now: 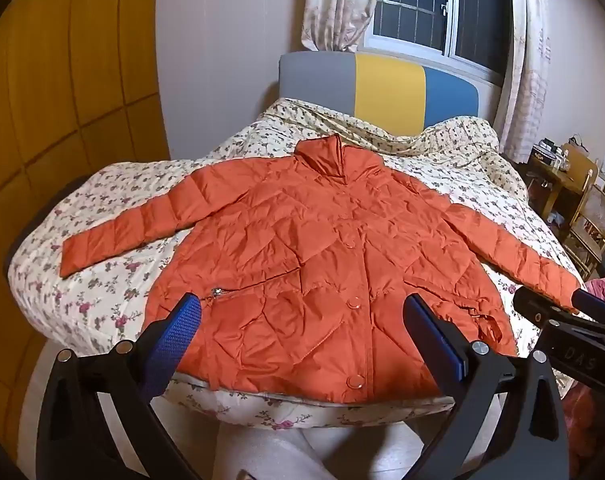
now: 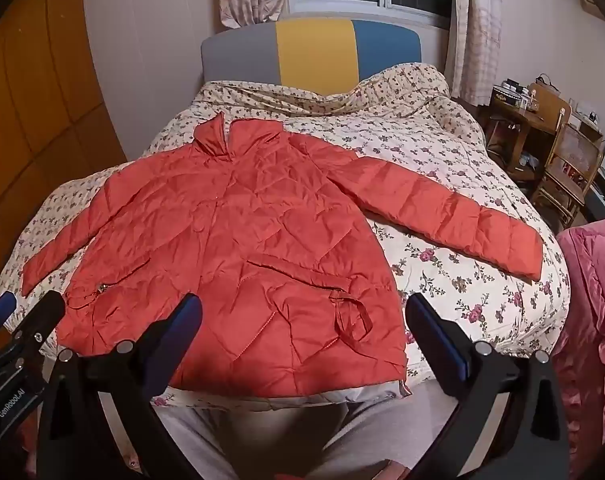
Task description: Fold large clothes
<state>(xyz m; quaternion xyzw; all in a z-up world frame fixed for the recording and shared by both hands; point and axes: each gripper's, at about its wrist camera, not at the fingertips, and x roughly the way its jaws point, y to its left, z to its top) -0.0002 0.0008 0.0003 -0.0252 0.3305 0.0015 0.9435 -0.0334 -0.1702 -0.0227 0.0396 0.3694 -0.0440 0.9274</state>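
On floral quilt: puffy orange jacket, flat.

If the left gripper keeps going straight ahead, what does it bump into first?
Probably the orange jacket: the open left gripper points at its lower front, spread on the bed. Depth is hard to judge.

Bed w/ floral quilt; orange jacket flat on it, sleeves out.

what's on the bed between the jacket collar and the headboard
Only rumpled floral quilt lies between the orange jacket collar and the headboard, in both wrist views.
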